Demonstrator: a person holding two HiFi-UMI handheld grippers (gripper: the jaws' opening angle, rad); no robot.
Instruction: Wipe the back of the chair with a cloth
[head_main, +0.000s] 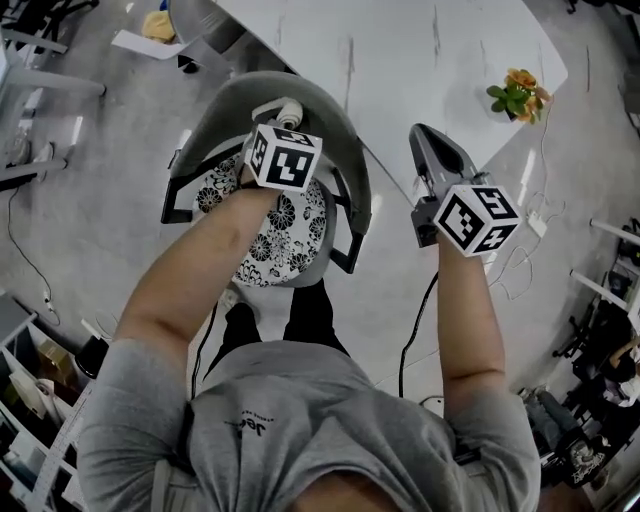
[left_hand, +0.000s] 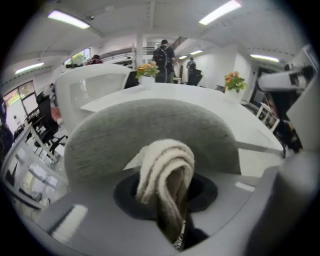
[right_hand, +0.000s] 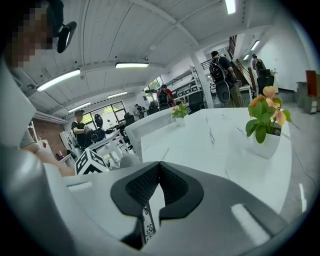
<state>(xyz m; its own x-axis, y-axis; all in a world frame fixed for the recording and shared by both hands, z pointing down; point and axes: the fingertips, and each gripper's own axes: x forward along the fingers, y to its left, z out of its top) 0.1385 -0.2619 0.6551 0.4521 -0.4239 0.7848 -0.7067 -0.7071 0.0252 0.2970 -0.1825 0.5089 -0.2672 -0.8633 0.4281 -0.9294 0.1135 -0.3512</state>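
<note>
Cream cloth (left_hand: 167, 170) is pinched in my left claw (left_hand: 166, 197) at the grey chair back (left_hand: 150, 125), while my right claw (right_hand: 159, 167) hangs closed, empty.

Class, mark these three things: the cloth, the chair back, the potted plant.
cloth (left_hand: 167, 170), left gripper view, its folded top.
chair back (left_hand: 100, 135), left gripper view, grey fabric, left part.
potted plant (right_hand: 261, 125), right gripper view, its leaves.
</note>
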